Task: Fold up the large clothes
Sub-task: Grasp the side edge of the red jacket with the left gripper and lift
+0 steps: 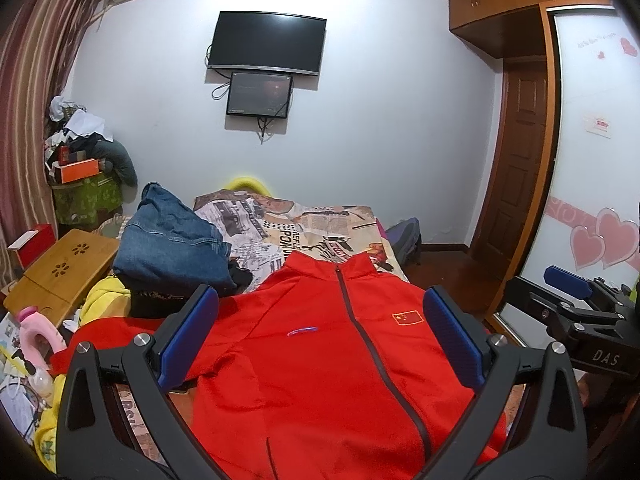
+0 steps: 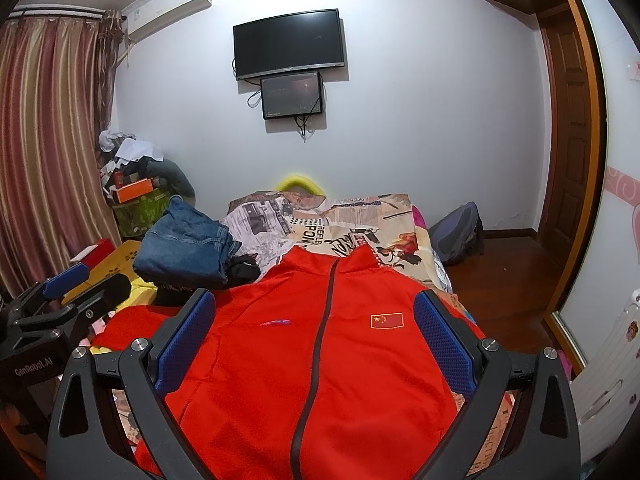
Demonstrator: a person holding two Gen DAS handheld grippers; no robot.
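Clearly, the folding is not yet beginning. The red jacket [image 1: 320, 360] is lying face up on the bed [image 1: 332, 224], zipped to the collar, with the collar pointing toward the wall where the television [image 1: 267, 42] is hanging. The body is looking fairly flat, with a few soft creases across the chest. One sleeve is stretching out sideways from the jacket toward the wooden lap table [image 1: 60, 268]; the other sleeve is not showing clearly in either view, so I cannot tell how it is lying.

The left gripper [image 1: 320, 336] is hovering over the lower part of the jacket, its blue pads [image 1: 188, 336] spread wide with nothing between them. The right gripper [image 2: 314, 340] is doing the same just beside it, also gaping wide and empty, with the zip running up between its fingers in the right wrist view. Neither seems to be touching the cloth.

Beyond the jacket's shoulder, a heap of blue jeans [image 1: 172, 240] is sitting on the bed, crowding that side a little.

By my judgement, everything is remaining to be done: bringing the sleeves in across the body, then folding the body over itself, and the outstretched sleeve is looking like the natural place to start.
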